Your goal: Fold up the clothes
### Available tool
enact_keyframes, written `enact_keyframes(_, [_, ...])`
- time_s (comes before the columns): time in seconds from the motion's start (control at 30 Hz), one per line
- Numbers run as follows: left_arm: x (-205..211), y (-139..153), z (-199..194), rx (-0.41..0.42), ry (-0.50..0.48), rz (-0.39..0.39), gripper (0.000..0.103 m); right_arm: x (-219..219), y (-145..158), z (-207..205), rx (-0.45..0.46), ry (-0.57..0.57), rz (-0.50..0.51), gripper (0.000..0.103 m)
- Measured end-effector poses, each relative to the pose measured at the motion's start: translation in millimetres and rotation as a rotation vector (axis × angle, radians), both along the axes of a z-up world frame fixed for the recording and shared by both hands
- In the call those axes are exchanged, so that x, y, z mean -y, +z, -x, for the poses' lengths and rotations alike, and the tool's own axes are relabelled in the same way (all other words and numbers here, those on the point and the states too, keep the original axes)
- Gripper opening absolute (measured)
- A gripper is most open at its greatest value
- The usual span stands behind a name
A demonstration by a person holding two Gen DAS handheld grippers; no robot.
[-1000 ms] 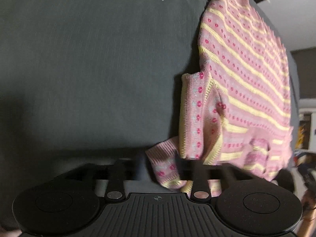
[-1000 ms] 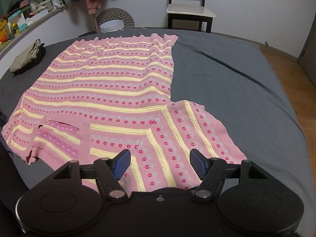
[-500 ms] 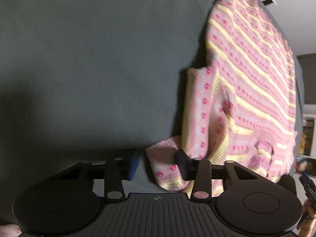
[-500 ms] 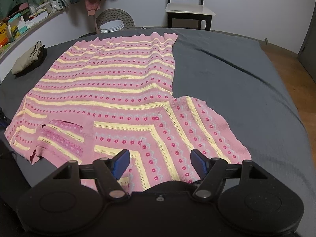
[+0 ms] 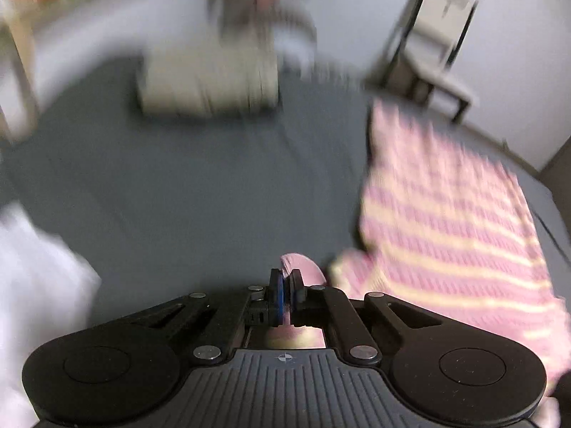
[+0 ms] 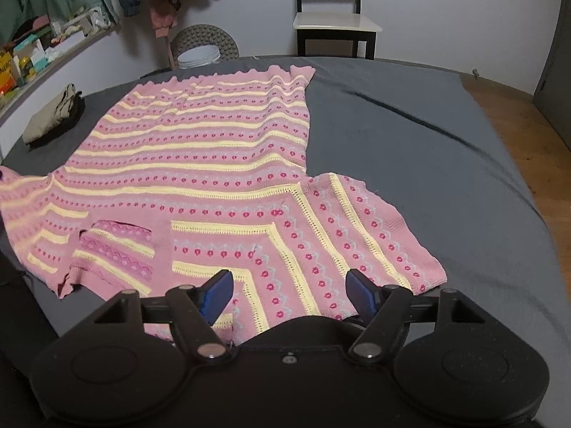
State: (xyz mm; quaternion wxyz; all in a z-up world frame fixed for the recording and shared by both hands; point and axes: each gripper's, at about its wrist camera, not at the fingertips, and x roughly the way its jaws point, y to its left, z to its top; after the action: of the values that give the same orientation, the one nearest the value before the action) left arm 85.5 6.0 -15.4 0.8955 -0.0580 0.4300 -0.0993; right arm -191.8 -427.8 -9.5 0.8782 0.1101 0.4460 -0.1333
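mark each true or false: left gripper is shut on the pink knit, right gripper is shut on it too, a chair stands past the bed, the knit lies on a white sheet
1. The left gripper is shut on the pink knit. True.
2. The right gripper is shut on it too. False: its jaws stand open above the sleeve.
3. A chair stands past the bed. True.
4. The knit lies on a white sheet. False: the sheet is dark grey.

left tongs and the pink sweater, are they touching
Touching. The left wrist view shows the left tongs closed on a pink fold of the sweater, which pokes out just past the blue pads.
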Motion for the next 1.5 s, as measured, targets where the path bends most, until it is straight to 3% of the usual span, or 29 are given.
enact_keyframes(0.13, [-9.2,3.1,7.9,0.019,-0.085,-0.09,0.003,-1.3,-1.6,0.1,0.0,-0.002,-0.009,0.07])
enact_keyframes(0.23, [-7.1,-30.5,-0.6,-0.195,-0.08,-0.146,0.003,-4.3,-3.0,-1.0,-0.005,0.002,-0.015,0.07])
enact_keyframes(0.3, [-12.1,-50.3,-9.5,-0.329,-0.036,-0.098,0.003,-7.4,-1.1,0.0,-0.003,0.011,-0.01,0.07])
enact_keyframes(0.37, [-20.8,-60.6,-15.5,-0.384,0.032,-0.027,0.003,-9.9,0.5,1.0,-0.004,0.017,-0.002,0.071])
enact_keyframes(0.47, [-28.2,-58.1,-17.5,-0.316,0.093,-0.001,0.003,-12.4,2.6,1.8,-0.009,0.023,0.018,0.072])
enact_keyframes(0.67, [-39.2,-47.6,-21.3,-0.217,0.11,0.004,0.003,-27.2,12.5,1.2,0.037,0.092,0.067,0.072])
enact_keyframes(0.77, [-15.5,-31.8,-1.2,-0.141,-0.083,0.01,0.003,-62.9,20.1,-5.8,0.06,0.278,0.176,0.072])
enact_keyframes(0.93, [91.3,0.5,35.6,0.08,-0.73,-0.352,0.008,-129.5,3.9,-28.3,0.012,0.634,0.391,0.072])
enact_keyframes(1.07, [152.1,-5.2,94.7,0.228,-1.227,-0.625,0.009,-160.5,-12.4,-41.4,-0.032,0.757,0.482,0.072])
enact_keyframes(1.13, [170.0,-17.3,124.1,0.366,-1.411,-0.806,0.008,-167.0,-16.1,-42.6,-0.037,0.767,0.508,0.072])
enact_keyframes(1.23, [192.6,-23.8,134.7,0.462,-1.541,-0.926,0.008,-169.6,-17.2,-37.6,-0.037,0.768,0.52,0.073])
enact_keyframes(1.33, [220.9,-28.7,128.0,0.365,-1.651,-0.896,0.008,-167.5,-17.0,-30.1,-0.048,0.757,0.527,0.076])
enact_keyframes(1.47, [254.9,-34.0,98.4,-0.009,-1.655,-0.705,0.008,-157.4,-15.0,-21.4,-0.056,0.719,0.507,0.079])
enact_keyframes(1.5, [258.5,-36.8,95.7,-0.053,-1.653,-0.701,0.008,-154.9,-14.3,-19.6,-0.057,0.71,0.499,0.079])
